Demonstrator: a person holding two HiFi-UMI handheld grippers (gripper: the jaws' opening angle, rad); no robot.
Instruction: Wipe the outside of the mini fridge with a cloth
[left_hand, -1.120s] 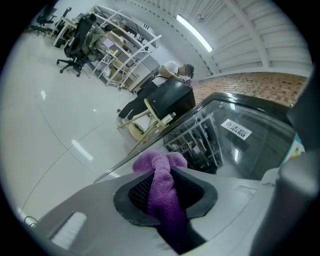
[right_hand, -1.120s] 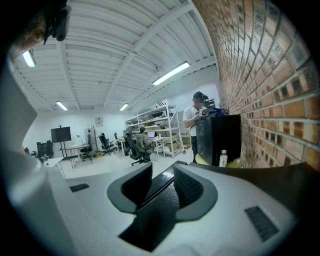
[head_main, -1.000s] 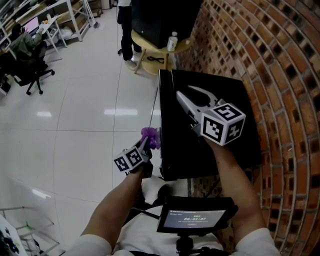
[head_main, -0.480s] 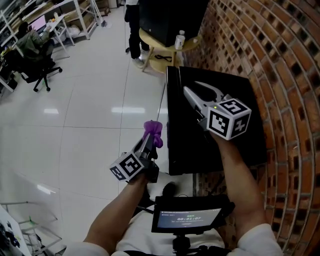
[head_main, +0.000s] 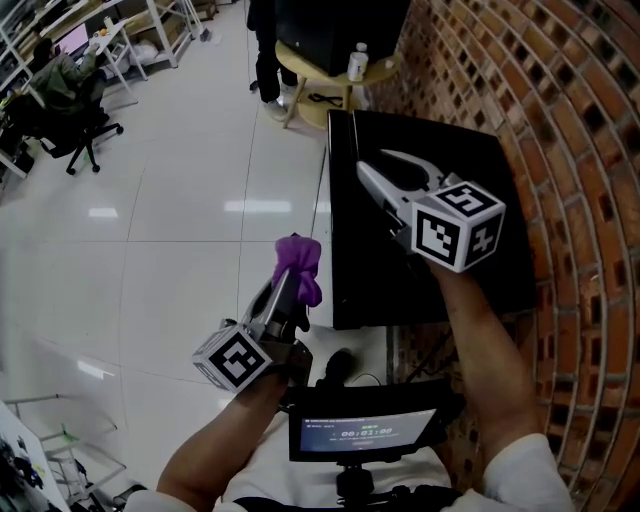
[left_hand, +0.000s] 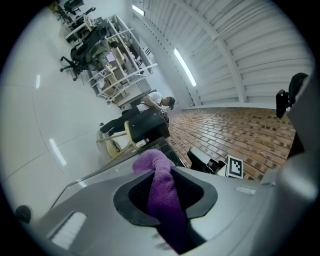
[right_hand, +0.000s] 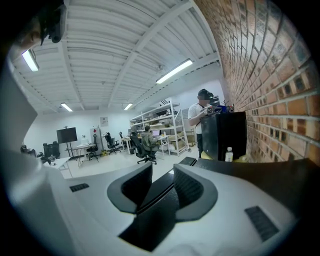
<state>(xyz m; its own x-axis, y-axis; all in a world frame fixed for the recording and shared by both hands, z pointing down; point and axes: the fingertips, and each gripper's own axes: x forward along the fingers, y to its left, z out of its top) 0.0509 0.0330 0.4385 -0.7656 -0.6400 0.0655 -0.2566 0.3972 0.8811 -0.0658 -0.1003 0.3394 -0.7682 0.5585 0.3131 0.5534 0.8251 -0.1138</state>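
Over the last second the left gripper (head_main: 288, 290) came up beside the mini fridge (head_main: 470, 180), and that was the one real change. A second earlier it sat lower and smaller in the head view, with the purple cloth (head_main: 299, 264) down against the left edge of the black cabinet. At this moment the cloth stood level with the rim of the fridge's top, just beside its left side face. Whether it was actually pressing on that face could not be told from the head view. The left gripper view showed the gripper clenched on the cloth, with the fabric bunched between the pads and a tuft poking out past the tips. The right gripper (head_main: 384, 168) had hardly shifted. It stayed over the fridge's top, near the brick wall (head_main: 570, 150), with its jaws apart and nothing between them except the dark top panel beyond. This read as an upward stroke along the left side that had reached the top edge. That face had probably had at least one pass, while the top and the other faces likely remained to be wiped.
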